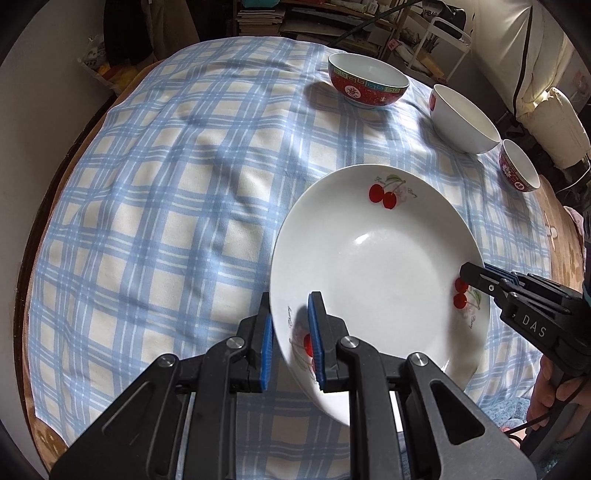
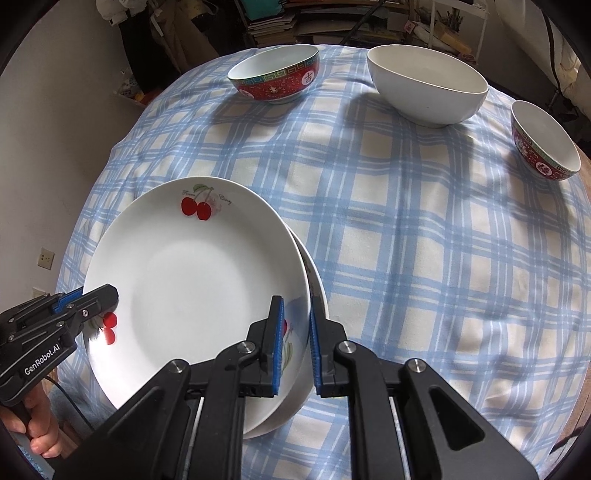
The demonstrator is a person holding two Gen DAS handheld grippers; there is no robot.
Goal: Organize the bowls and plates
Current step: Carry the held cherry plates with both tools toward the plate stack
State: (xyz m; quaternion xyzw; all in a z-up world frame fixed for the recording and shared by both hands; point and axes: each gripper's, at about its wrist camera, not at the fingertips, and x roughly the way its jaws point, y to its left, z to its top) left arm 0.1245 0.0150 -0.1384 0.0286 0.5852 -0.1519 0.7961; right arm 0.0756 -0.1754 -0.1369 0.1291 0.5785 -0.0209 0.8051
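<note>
A white plate with cherry prints is held by both grippers at opposite rims. My left gripper is shut on its left rim, blue pads above and below the edge. My right gripper is shut on its right rim. Directly under it lies a second white plate, only its right edge showing; I cannot tell whether the two touch. Farther back stand a red patterned bowl, a large white bowl and a small red bowl.
A blue checked cloth covers the round table. Shelves of books stand behind it and a pale wall is on the left. A person's hand grips each gripper handle near the table's front edge.
</note>
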